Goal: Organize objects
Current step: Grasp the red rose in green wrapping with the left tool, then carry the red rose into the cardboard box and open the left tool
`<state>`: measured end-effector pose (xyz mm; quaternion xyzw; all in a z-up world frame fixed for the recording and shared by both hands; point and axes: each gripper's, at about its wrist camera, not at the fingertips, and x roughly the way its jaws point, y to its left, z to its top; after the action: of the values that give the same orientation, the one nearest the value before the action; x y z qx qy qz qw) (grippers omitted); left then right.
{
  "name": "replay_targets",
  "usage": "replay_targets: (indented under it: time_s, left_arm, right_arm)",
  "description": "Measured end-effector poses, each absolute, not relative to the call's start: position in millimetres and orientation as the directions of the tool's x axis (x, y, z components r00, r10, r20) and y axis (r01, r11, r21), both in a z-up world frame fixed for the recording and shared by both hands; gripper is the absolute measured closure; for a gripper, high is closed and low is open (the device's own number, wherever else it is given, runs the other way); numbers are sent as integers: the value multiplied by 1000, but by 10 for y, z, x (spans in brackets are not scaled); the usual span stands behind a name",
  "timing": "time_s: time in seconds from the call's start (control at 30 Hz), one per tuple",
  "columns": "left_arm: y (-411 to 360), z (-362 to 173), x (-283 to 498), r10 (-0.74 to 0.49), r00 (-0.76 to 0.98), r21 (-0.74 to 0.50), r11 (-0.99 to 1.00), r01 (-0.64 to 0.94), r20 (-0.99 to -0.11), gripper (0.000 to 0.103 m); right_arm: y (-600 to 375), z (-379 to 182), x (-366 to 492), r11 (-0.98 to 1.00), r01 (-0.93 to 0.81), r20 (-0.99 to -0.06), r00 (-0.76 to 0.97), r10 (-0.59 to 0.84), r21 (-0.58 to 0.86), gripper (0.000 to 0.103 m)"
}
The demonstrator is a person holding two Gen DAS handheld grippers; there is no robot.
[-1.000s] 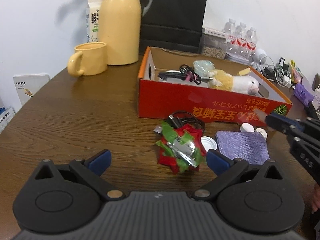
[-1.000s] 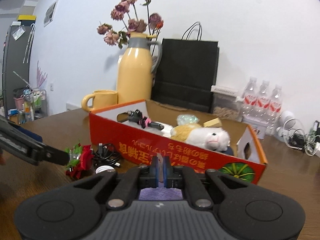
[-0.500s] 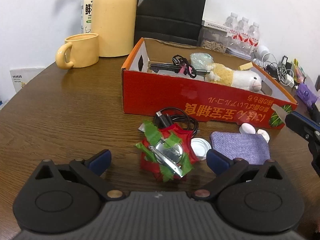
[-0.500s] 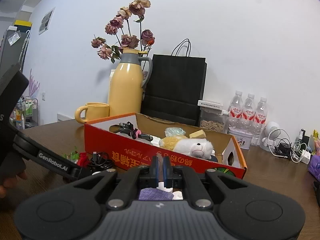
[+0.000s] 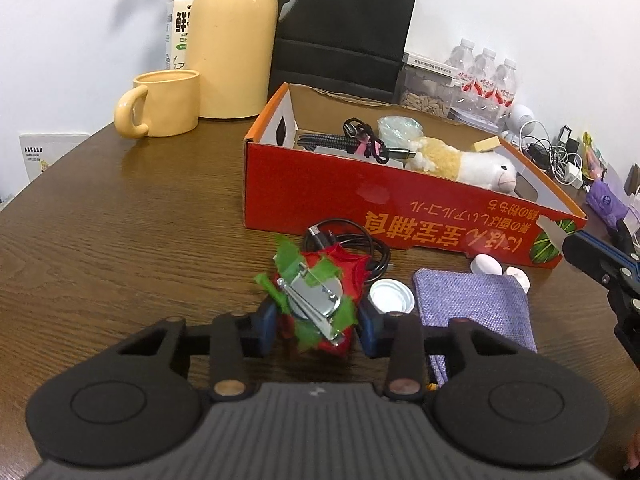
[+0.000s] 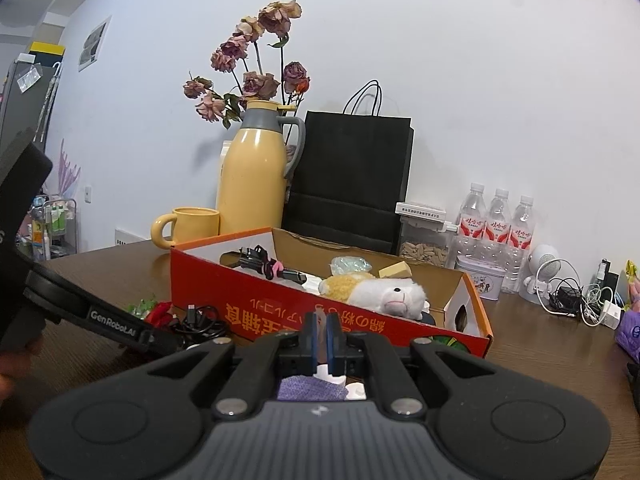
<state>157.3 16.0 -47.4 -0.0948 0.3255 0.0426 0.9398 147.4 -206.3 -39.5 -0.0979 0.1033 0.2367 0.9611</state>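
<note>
Between left fingers (image 5: 267,322) (touching): brooch (image 5: 318,304).

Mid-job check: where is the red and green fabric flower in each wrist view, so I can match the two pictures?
Left wrist view: red and green fabric flower low centre, between the left gripper fingers, whose jaws have just been closing.
Right wrist view: the flower at left, low, partly behind the left gripper.
Shared landmark: red cardboard box just behind the flower in both views.

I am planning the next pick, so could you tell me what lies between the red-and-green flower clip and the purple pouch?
A small white lid lies between the flower clip and the purple pouch, as the left wrist view shows.
</note>
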Motion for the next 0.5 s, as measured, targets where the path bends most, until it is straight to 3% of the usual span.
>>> replay_targets:
  time_s: [0.5]
  left_arm:
    - [93,-194,1385,17,858,-143,984,-104,-513,69]
  right_arm:
    - [-2066,-381,1474,870,-475,-241,867,436,-135,99]
